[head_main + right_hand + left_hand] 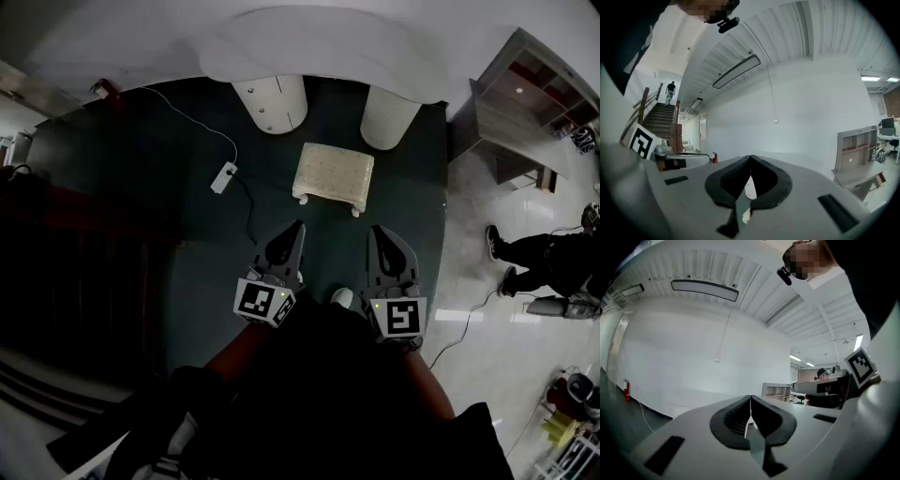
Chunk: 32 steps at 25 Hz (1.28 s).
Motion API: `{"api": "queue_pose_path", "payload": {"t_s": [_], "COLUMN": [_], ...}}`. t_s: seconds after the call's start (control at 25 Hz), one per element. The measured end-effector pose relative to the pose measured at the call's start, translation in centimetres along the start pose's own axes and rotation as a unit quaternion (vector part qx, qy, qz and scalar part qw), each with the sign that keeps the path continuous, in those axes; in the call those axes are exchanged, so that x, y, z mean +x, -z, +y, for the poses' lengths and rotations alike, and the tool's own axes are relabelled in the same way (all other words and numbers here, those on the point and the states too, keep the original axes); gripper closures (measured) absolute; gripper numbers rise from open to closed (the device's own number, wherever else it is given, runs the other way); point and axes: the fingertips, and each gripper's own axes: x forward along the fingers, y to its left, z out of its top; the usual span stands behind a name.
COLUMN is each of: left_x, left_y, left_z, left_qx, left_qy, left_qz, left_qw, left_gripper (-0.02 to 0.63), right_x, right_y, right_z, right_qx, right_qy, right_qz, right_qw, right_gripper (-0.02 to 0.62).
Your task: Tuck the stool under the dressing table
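Note:
In the head view a small cream stool (333, 175) with short legs stands on the dark carpet, just in front of the white dressing table (309, 47) with its two ribbed cylindrical legs. My left gripper (298, 226) and right gripper (375, 231) are held side by side short of the stool, both shut and empty, pointing toward it without touching. In the left gripper view my left gripper (750, 398) shows its jaws meeting with nothing between; the right gripper view shows my right gripper (750, 158) the same way. The stool is hidden in both gripper views.
A white power strip (223, 177) with its cord lies on the carpet to the left of the stool. A grey shelf unit (525, 103) stands at the right. A person (544, 262) sits on the pale floor to the right. A dark stair rail (75, 272) runs on the left.

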Motion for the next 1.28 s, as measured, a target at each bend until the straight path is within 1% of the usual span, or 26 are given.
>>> {"api": "queue_pose_path", "payload": {"t_s": [0.12,0.2,0.28,0.36,0.48,0.56,0.68,0.8,0.88,0.96,1.04,1.2,1.28], "left_x": [-0.3,-0.6,-0.9,-1.4,-2.0,-1.8,-0.8,0.7,2.0,3.4,4.8,7.9,9.2], "left_y": [-0.1,-0.1,-0.3,-0.2,1.0,2.0,3.0,3.7,3.8,3.9,4.2,4.8,5.3], "left_z": [-0.1,-0.5,-0.8,-0.8,-0.7,-0.2,1.0,2.7,4.1,6.0,8.3,12.8,15.1], "left_qx": [0.011,0.013,0.005,-0.007,-0.005,-0.010,-0.019,-0.024,-0.021,-0.017,-0.021,-0.032,-0.037], "left_qy": [-0.019,-0.029,-0.029,-0.029,-0.027,-0.027,-0.031,-0.032,-0.029,-0.025,-0.022,-0.002,0.010], "left_qz": [-0.008,-0.013,-0.022,-0.032,-0.017,-0.002,0.009,0.016,0.019,0.024,0.032,0.047,0.055], "left_qw": [0.9997,0.9994,0.9993,0.9991,0.9995,0.9996,0.9993,0.9991,0.9992,0.9992,0.9990,0.9984,0.9977], "left_gripper": [0.589,0.589,0.589,0.589,0.590,0.591,0.589,0.589,0.589,0.589,0.589,0.589,0.589], "right_x": [-1.6,-2.8,-3.6,-3.7,-3.4,-2.8,-1.3,0.8,2.7,5.2,7.9,12.4,14.5], "right_y": [0.1,0.2,0.2,0.4,1.3,2.2,3.3,3.9,4.1,4.4,4.8,6.4,7.0], "right_z": [-0.9,-1.7,-2.2,-2.1,-1.8,-1.9,-2.4,-3.2,-3.8,-4.2,-4.5,-6.1,-7.1], "right_qx": [0.002,0.014,0.022,0.020,0.020,0.023,0.024,0.023,0.022,0.022,0.025,0.033,0.025], "right_qy": [0.007,0.006,-0.003,-0.021,-0.036,-0.035,-0.030,-0.020,-0.012,-0.003,0.008,0.035,0.051], "right_qz": [-0.013,-0.024,-0.031,-0.033,-0.022,-0.009,0.007,0.021,0.029,0.036,0.040,0.069,0.088], "right_qw": [1.000,1.000,0.999,0.999,0.999,0.999,0.999,0.999,0.999,0.999,0.999,0.997,0.994], "right_gripper": [0.558,0.558,0.557,0.557,0.557,0.557,0.557,0.557,0.557,0.557,0.557,0.557,0.557]}}
